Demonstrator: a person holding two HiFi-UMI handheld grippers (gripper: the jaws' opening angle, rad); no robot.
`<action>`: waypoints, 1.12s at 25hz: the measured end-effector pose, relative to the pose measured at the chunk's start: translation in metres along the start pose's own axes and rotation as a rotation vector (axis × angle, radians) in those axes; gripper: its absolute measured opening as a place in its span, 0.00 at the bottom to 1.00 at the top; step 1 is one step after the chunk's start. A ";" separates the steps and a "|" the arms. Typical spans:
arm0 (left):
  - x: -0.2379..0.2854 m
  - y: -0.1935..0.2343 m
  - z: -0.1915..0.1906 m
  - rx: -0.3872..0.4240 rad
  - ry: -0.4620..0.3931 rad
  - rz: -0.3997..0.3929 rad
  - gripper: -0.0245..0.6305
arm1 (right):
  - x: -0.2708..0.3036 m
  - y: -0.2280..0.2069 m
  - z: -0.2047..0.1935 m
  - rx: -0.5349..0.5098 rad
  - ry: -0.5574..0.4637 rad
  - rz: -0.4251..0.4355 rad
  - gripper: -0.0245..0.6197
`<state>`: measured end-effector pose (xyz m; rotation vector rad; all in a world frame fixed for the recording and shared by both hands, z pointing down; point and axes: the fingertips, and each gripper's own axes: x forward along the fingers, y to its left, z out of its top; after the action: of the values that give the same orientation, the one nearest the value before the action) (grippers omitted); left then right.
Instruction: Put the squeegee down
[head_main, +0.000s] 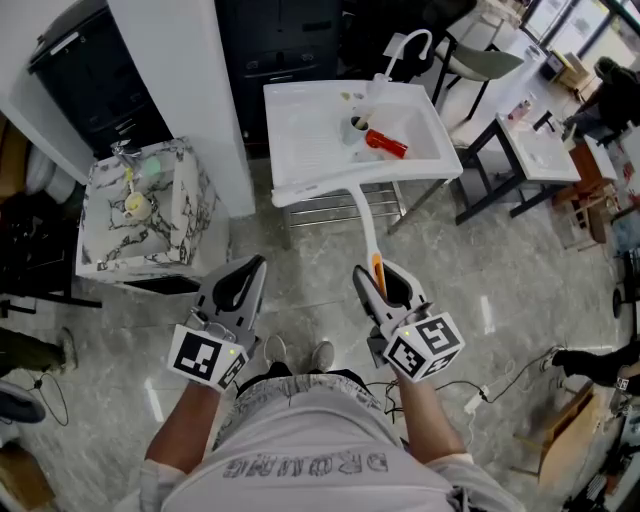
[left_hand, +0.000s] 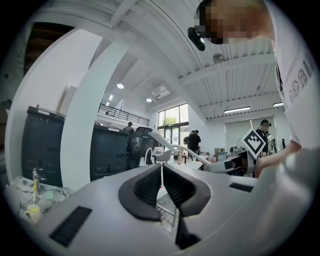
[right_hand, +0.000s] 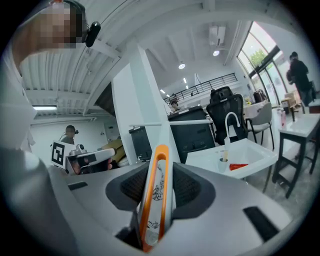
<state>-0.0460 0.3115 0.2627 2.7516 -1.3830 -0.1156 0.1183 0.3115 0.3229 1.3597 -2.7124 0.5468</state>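
Observation:
My right gripper (head_main: 385, 275) is shut on the squeegee's (head_main: 364, 222) orange-edged white handle (right_hand: 156, 192). The stem runs forward from the jaws, and the long white blade (right_hand: 170, 123) lies crosswise at the front edge of the white sink (head_main: 300, 150), above the floor. In the left gripper view the squeegee (left_hand: 175, 146) shows as a slanted white bar ahead of the right gripper (left_hand: 231, 164). My left gripper (head_main: 245, 278) is held level beside the right one. Its jaws are shut with nothing between them (left_hand: 161, 169).
The sink holds a cup (head_main: 357, 130) and a red item (head_main: 386, 145), and has a curved faucet (head_main: 405, 45). A marble-patterned basin (head_main: 150, 215) stands to the left, behind a white pillar (head_main: 190, 90). A desk (head_main: 540, 150) is at the right. Cables (head_main: 500, 385) lie on the floor.

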 end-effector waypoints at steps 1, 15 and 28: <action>0.001 0.000 0.000 0.000 0.000 -0.001 0.07 | 0.000 -0.001 -0.001 0.000 0.001 0.001 0.25; 0.009 -0.002 -0.004 0.005 0.005 -0.010 0.07 | 0.001 -0.008 -0.003 0.004 0.003 -0.003 0.25; 0.020 -0.024 -0.004 0.020 0.006 0.008 0.07 | -0.017 -0.027 0.000 0.012 -0.010 0.013 0.25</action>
<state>-0.0141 0.3098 0.2635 2.7604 -1.4011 -0.0933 0.1496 0.3099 0.3274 1.3519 -2.7322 0.5598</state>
